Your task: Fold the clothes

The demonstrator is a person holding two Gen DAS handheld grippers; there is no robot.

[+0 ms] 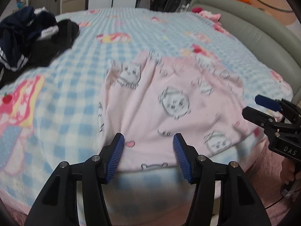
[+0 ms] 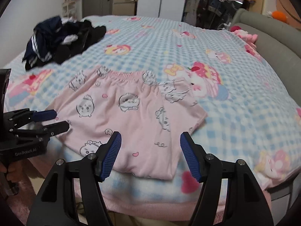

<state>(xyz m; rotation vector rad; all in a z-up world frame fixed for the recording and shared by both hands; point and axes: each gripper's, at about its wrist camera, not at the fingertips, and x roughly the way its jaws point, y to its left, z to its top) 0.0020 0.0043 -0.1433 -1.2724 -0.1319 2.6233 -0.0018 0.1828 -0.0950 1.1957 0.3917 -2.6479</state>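
A pair of pink pyjama trousers (image 2: 131, 116) printed with grey cartoon animals lies folded on the near part of a bed covered by a blue-and-white checked blanket (image 2: 235, 113). Its gathered waistband faces the far side and its folded end reaches the near edge of the bed.

The left gripper (image 1: 148, 142) hovers over the near left corner of the trousers with its blue-padded jaws spread apart; cloth shows between them, but the pads do not press on it. The right gripper (image 2: 150, 141) hangs over the near right part of the garment, its jaws likewise wide apart and gripping nothing.

The right wrist view is the sharper one: it shows the elastic waistband, the garment's right edge and the left gripper (image 2: 54, 119) seen side-on at the garment's left edge, one blue pad above the other with a gap between them. The left wrist view is blurred, yet it alone shows the right gripper (image 1: 255, 107) from outside, at the right edge of the trousers, with part of a hand (image 1: 287, 173) below it.

A heap of dark clothes (image 2: 62, 41) with white stripes lies at the far left of the bed, well apart from the trousers. A grey padded headboard (image 2: 272, 43) curves along the right, and a pink plush toy (image 2: 244, 34) sits beside it at the far right.
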